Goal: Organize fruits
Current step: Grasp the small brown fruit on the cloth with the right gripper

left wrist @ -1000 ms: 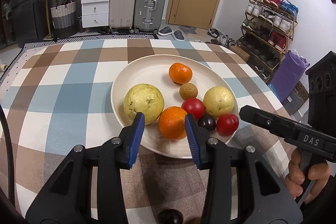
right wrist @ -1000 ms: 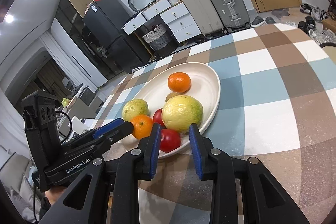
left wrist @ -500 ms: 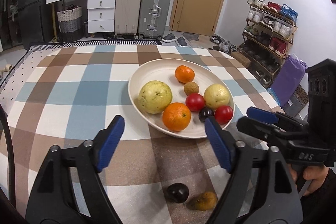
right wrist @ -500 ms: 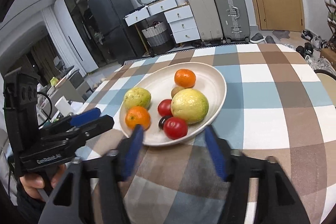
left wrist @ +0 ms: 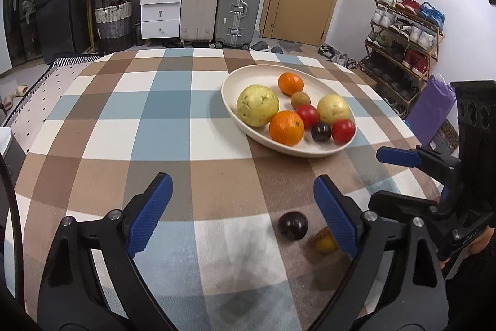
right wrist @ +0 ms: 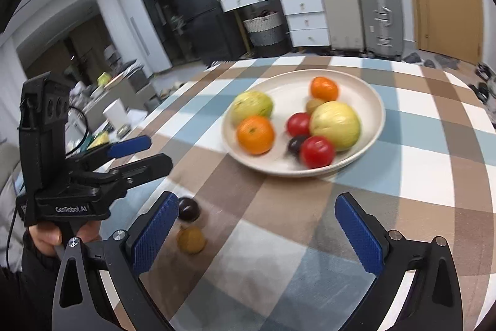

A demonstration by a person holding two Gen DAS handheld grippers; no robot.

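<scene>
On the checked tablecloth point(left wrist: 130, 126), at about one o'clock from the left gripper in its own view, sits the cream plate point(left wrist: 238, 79), and most of the sorting looks done: it already carries eight fruits. Largest are two pale yellow-green guavas, one point(left wrist: 257, 105) at nine o'clock on the plate and a smaller one point(left wrist: 333, 109) at three o'clock. Next come two oranges, the bigger point(left wrist: 286, 127) at the near rim around seven o'clock and the other point(left wrist: 290, 83) at twelve. Then two red tomatoes, one point(left wrist: 307, 116) near the middle and one point(left wrist: 343, 131) at the four o'clock rim, with a dark plum point(left wrist: 321, 132) between them and a small brown longan-like fruit point(left wrist: 300, 100) just above centre. Left to do, by my reading, are two small fruits lying off the plate on the cloth, well apart from it at six o'clock: a second dark plum point(left wrist: 292, 225) and, just beside it, a brownish-yellow fruit point(left wrist: 325, 242) that is partly hidden by a blue pad. The left gripper point(left wrist: 241, 213) has just been opening and stands spread wide with nothing pinched. The right gripper point(right wrist: 257, 233) has likewise just been opening, its fingers wide apart and empty, the two stray fruits at its ten o'clock.
</scene>
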